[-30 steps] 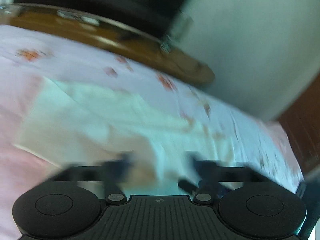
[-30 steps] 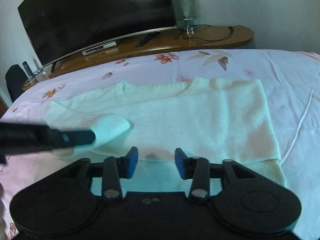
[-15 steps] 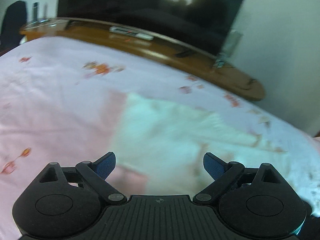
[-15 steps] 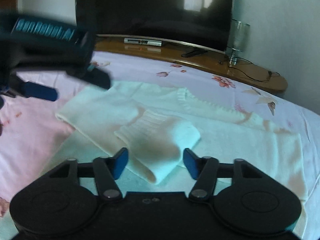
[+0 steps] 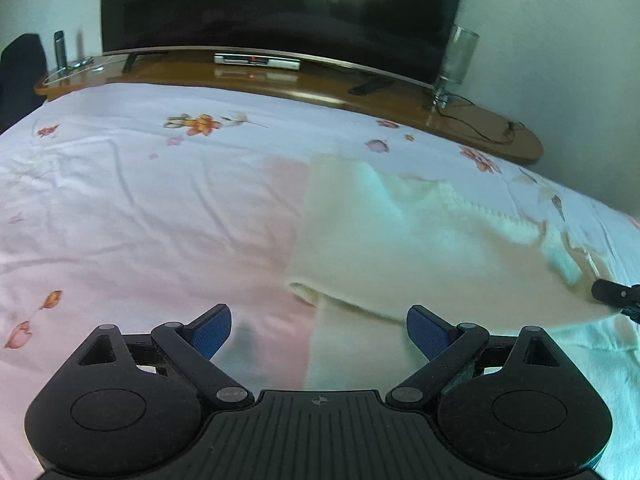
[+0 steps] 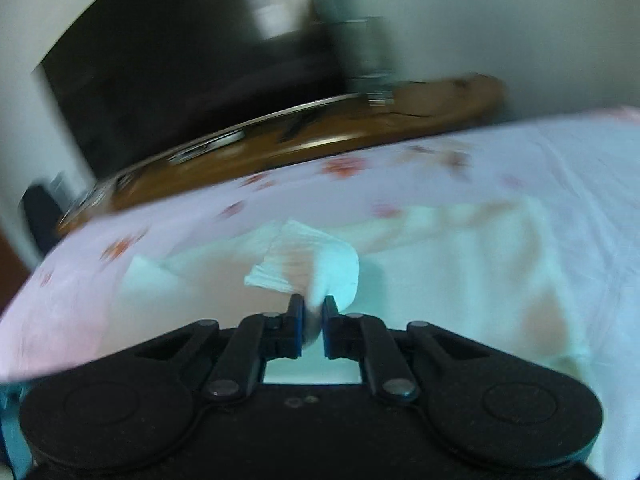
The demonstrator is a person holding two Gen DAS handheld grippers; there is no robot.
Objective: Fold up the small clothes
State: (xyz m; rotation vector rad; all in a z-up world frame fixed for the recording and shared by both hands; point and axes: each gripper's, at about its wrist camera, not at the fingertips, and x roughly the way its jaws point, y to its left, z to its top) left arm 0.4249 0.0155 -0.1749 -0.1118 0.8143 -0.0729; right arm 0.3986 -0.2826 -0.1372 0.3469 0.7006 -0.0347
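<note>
While your left gripper hangs low over the bed, its jaws stand wide apart with nothing between them, and its blue pads frame the near left corner of the sweater. The sweater is cream knit and lies flat on the flowered sheet, to the right of the middle in your left view, with its ribbed neckline toward the far side. Its left edge is folded over, so a doubled layer lies on top of the body, and that fold's lower edge runs just ahead of your right pad. At the right edge of that view a dark tip of your other tool shows over the sweater.

Your right gripper has its jaws drawn nearly together on the cuff of a sleeve, and the ribbed end stands up and fans out just past the fingertips. The cuff is lifted above the sweater's body, which spreads below and to the right. This view is badly smeared, so finer detail of the grip cannot be told.

Beyond the bed stand a long wooden desk, a dark TV and a glass at its right.
</note>
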